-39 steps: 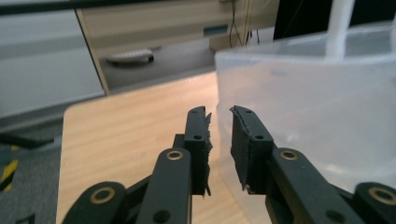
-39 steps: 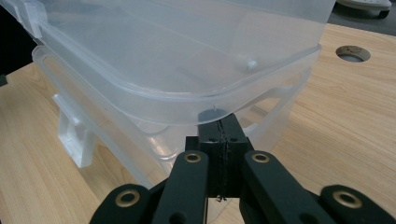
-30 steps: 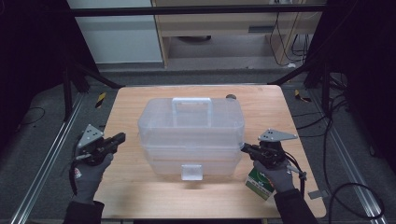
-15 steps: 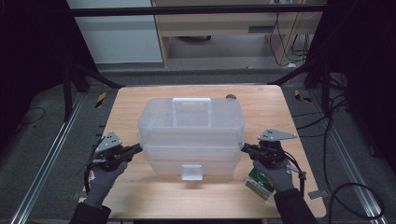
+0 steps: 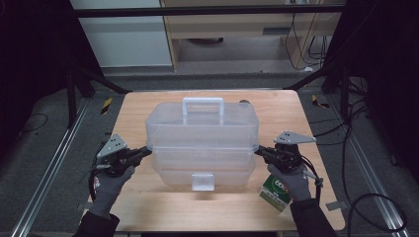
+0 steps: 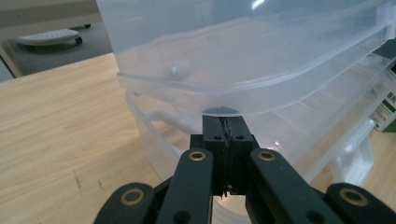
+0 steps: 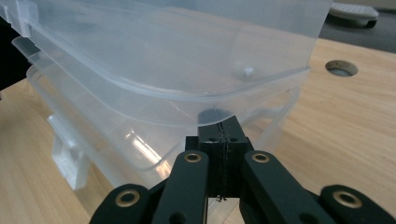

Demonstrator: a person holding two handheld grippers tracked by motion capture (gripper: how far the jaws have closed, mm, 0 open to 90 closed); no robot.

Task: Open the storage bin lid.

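Fingers on both grippers are pressed together, holding nothing. Since a moment ago the left gripper (image 5: 144, 150) has moved in to the big clear box (image 5: 202, 143) in the middle of the tabletop, its jaws closing. The right gripper (image 5: 259, 150) waits at the opposite side, tips under the lid's rim. Lifting looks next. A small green carton (image 5: 274, 192) sits near the front right corner.

Grey knit gloves, black brass-riveted tools (image 6: 226, 140)
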